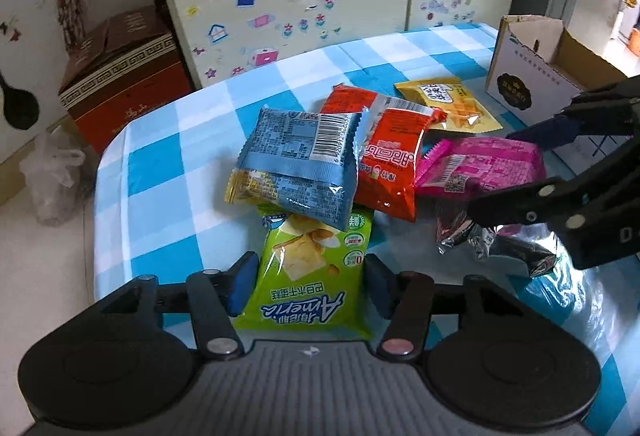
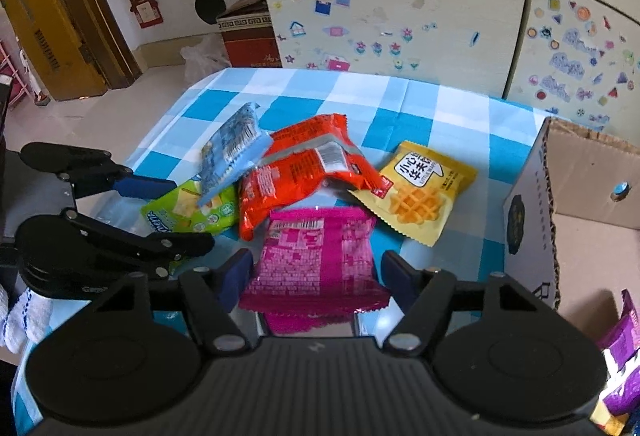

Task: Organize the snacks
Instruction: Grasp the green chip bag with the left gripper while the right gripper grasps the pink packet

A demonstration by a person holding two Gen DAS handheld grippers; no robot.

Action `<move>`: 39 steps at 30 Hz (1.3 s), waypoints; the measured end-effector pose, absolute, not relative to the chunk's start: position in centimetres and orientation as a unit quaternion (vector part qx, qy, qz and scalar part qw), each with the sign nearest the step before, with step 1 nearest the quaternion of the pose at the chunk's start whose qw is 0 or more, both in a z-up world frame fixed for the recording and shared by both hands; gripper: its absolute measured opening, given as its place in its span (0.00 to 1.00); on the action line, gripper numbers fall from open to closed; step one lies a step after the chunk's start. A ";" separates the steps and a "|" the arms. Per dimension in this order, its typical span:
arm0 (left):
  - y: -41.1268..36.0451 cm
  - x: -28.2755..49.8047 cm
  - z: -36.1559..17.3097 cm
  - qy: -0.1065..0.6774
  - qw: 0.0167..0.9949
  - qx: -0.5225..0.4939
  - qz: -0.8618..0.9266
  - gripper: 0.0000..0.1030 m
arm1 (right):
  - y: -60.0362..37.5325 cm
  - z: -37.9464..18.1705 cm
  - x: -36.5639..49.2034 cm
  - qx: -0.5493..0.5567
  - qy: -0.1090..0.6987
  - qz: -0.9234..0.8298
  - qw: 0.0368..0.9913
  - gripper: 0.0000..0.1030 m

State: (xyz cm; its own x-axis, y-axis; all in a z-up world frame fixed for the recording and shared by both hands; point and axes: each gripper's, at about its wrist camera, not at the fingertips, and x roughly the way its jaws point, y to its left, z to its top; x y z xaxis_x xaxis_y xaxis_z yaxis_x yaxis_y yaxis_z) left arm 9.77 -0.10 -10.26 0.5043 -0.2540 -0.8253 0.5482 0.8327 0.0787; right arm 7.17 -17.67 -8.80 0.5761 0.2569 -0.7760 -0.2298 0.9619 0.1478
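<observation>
the left gripper point(image 1: 308, 286) is clamping its blue pads onto the green snack bag point(image 1: 310, 276), which is lying on the blue checked tablecloth point(image 1: 168, 163) with a blue packet point(image 1: 298, 167) sitting on its far end. the right gripper point(image 2: 316, 276) is straddling the pink packet point(image 2: 316, 252); can't tell if its pads are actually pressing on it. an orange bag point(image 2: 304, 171) and a yellow waffle packet point(image 2: 420, 191) are lying just behind, and the cardboard box point(image 2: 532, 203) is standing to the right.
</observation>
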 end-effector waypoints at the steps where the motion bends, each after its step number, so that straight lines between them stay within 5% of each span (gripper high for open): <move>1: 0.0 9.6 -10.2 0.440 0.851 0.169 -0.233 0.58 | -17.7 -8.6 7.0 0.015 0.438 0.139 0.888 0.69; 39: 1.4 -0.9 -7.5 0.453 0.881 0.061 -0.125 0.58 | -17.6 -4.8 -1.6 0.036 0.412 0.158 0.897 0.68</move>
State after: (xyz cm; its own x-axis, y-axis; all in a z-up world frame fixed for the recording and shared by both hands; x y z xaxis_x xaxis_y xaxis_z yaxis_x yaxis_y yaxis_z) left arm -0.87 1.39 -7.46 0.5589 -0.1648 -0.8127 0.2749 0.9614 -0.0059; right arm -1.61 -17.63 -4.75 0.6111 0.3127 -0.7271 -0.2530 0.9476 0.1949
